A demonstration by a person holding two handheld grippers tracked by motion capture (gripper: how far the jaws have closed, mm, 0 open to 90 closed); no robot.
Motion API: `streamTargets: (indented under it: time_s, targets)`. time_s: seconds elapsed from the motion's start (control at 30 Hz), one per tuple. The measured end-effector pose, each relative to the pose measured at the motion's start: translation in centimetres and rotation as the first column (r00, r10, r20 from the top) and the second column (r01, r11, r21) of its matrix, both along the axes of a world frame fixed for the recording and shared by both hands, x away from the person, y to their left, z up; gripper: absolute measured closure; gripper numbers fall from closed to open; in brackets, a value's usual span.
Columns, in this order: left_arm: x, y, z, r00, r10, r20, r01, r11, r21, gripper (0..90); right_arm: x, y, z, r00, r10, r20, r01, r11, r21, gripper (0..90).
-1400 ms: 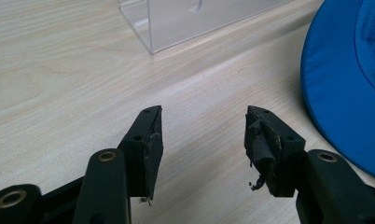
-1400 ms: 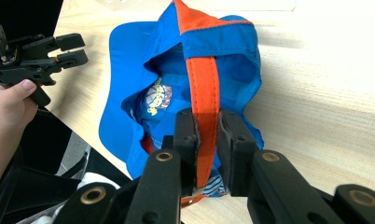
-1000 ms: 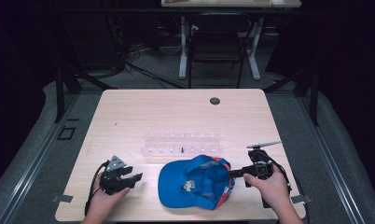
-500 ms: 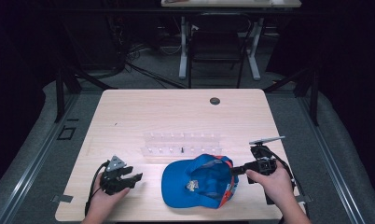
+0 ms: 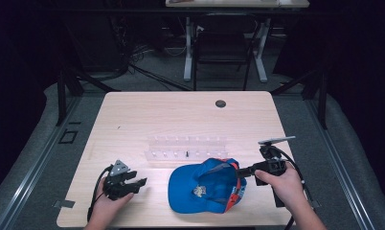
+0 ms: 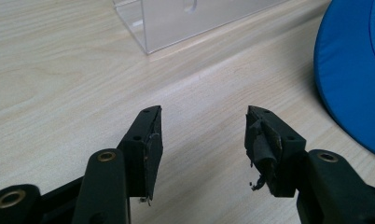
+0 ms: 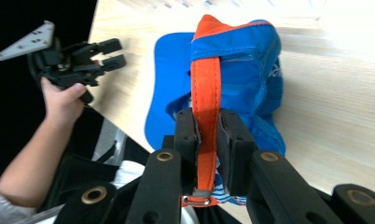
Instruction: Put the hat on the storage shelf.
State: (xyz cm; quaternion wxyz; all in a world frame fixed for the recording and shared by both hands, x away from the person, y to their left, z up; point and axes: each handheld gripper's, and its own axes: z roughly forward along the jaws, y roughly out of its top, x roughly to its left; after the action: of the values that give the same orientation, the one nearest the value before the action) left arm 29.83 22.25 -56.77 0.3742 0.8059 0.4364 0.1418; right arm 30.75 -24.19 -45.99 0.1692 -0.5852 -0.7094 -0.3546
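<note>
At the lower left of the high view, the left hand-held gripper (image 5: 139,182) rests low over the table (image 5: 181,120) with its jaws spread and nothing between them; its own view shows bare wood between the two pads (image 6: 154,144) and the blue edge of the cap (image 6: 351,70) off to the right. Just above the middle of the table stands a clear plastic rack (image 5: 186,148), a row of small slots along it, apart from both grippers. Below it, at lower centre, lies the blue cap (image 5: 205,191), brim toward the left, its hollow side up and a small printed patch showing inside. At the lower right, the right hand-held gripper (image 5: 239,173) is clenched on the cap's orange back strap (image 7: 205,93), which runs straight up between the two pads in the right gripper view, with a small metal ring at its lower end. As a judgement, the grasp on the cap is done and it seems to be just lifting at the strap end; carrying it, turning it or setting it somewhere, perhaps with the free left gripper helping, is yet to come.
</note>
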Motion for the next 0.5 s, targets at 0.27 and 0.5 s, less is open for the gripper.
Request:
streamTargets:
  time_s: [0.27, 0.5]
  targets:
    - [0.0, -0.22, -0.03, 1.0, -0.002, 0.005, 0.002, 1.0, 0.001, 46.2, 0.2, 0.35, 0.55, 0.9996, 0.011, -0.025, -0.009, 0.996, 0.091, 78.9]
    - [-0.04, -0.3, 0.04, 1.0, -0.005, 0.005, 0.005, 1.0, -0.003, 45.7, 0.48, 0.89, 0.78, 0.9992, 0.014, -0.037, -0.008, 0.989, 0.15, 78.9]
